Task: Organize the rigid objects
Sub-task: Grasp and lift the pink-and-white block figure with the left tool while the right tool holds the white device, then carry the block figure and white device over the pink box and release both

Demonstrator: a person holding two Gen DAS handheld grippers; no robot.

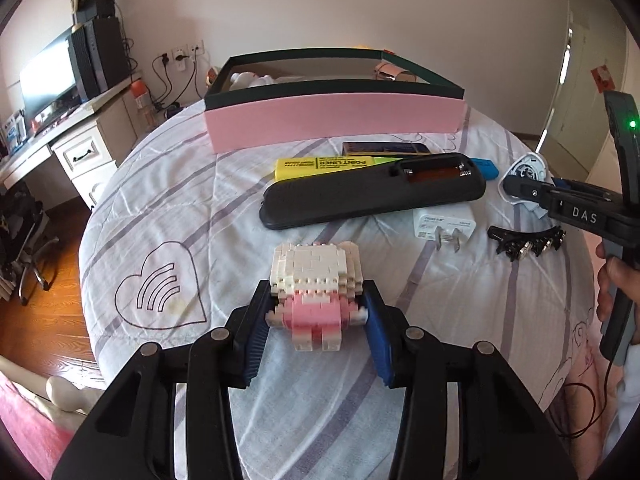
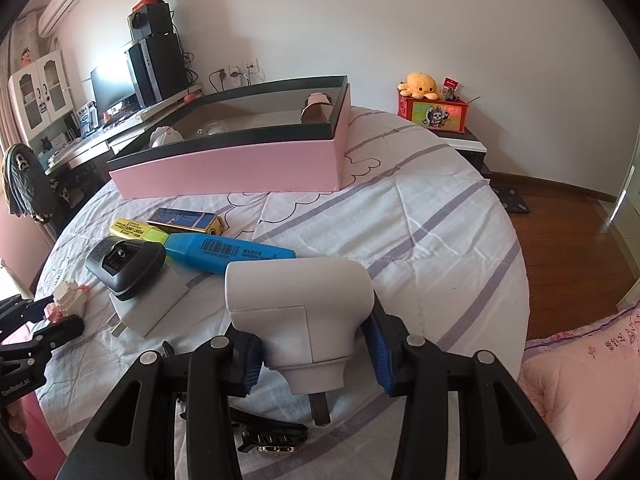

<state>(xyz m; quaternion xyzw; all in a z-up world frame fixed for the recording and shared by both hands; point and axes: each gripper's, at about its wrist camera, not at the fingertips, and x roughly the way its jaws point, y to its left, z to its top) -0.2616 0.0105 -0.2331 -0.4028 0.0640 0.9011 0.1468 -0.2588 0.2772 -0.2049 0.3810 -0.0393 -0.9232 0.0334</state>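
I get bright, even daylight in both views; the glowing flat computer monitor (image 1: pixel 48 76) blows out to white. Shadows on the white striped bedspread (image 2: pixel 420 240) are soft. Fisheye bending curves the edges, dark vignette fills corners, focus stays sharp.

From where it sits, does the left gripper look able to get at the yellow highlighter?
Probably not directly: the left gripper is shut on the block figure, and the black remote lies across the way to the yellow highlighter.

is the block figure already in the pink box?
No, the block figure sits on the bedspread between the left gripper pads, well short of the pink box.
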